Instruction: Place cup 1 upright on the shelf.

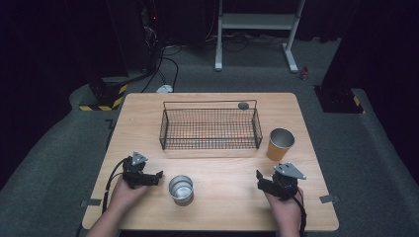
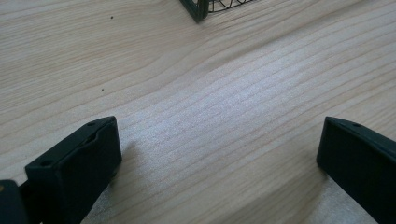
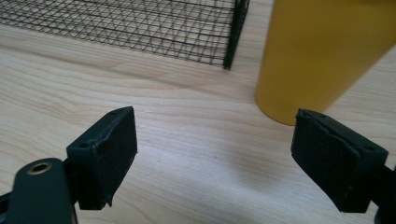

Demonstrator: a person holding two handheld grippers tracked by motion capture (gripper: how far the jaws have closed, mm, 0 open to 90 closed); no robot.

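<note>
A black wire basket (image 1: 210,128) stands at the middle back of the wooden table (image 1: 232,197). Right of it is an upright orange cup (image 1: 280,144) with a metal inside. A silver metal cup (image 1: 181,188) stands near the front centre. My left gripper (image 1: 157,177) rests just left of the silver cup, open over bare wood (image 2: 219,140); a basket corner (image 2: 198,9) shows at the top of its view. My right gripper (image 1: 259,180) sits at the front right, open (image 3: 215,135). The orange cup (image 3: 322,51) and the basket (image 3: 140,23) lie ahead of it.
A small grey round object (image 1: 243,105) sits by the basket's back right corner. Grey carpet surrounds the table. Behind it stand a white metal frame (image 1: 257,29) and a black-and-yellow striped base (image 1: 104,101) with cables.
</note>
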